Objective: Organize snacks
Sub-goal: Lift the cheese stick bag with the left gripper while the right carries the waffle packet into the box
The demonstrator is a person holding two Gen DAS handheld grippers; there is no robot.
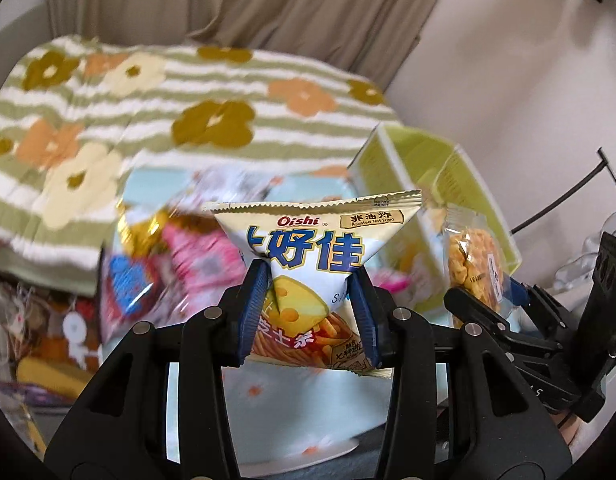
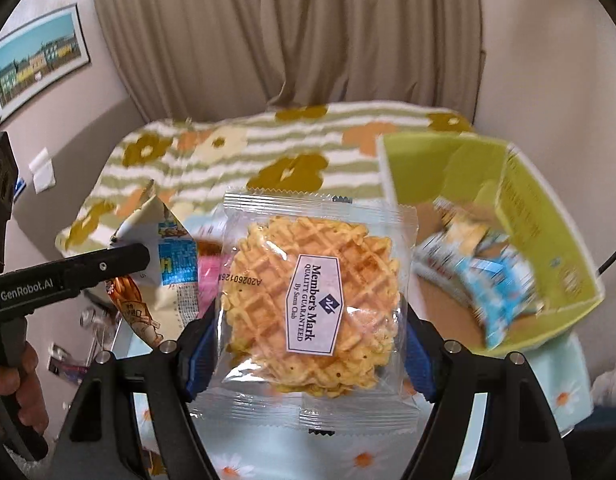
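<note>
My left gripper [image 1: 310, 308] is shut on an Oishi cheese-stick bag [image 1: 314, 248], held above the table. My right gripper [image 2: 310, 344] is shut on a clear Member's Mark waffle pack [image 2: 312, 304], also lifted. In the left wrist view the right gripper [image 1: 504, 300] shows at the right with the waffle pack [image 1: 472, 264]. In the right wrist view the left gripper [image 2: 128, 260] shows at the left with the Oishi bag [image 2: 164, 256]. A green divided bin [image 2: 548, 216] at the right holds blue-and-white packets [image 2: 484, 272]; the bin also shows in the left wrist view [image 1: 412, 160].
A pile of pink, gold and blue snack packs [image 1: 168, 256] lies on the light blue daisy cloth [image 1: 292, 412]. A green striped floral blanket [image 1: 168, 112] lies behind. Curtains and a wall stand at the back.
</note>
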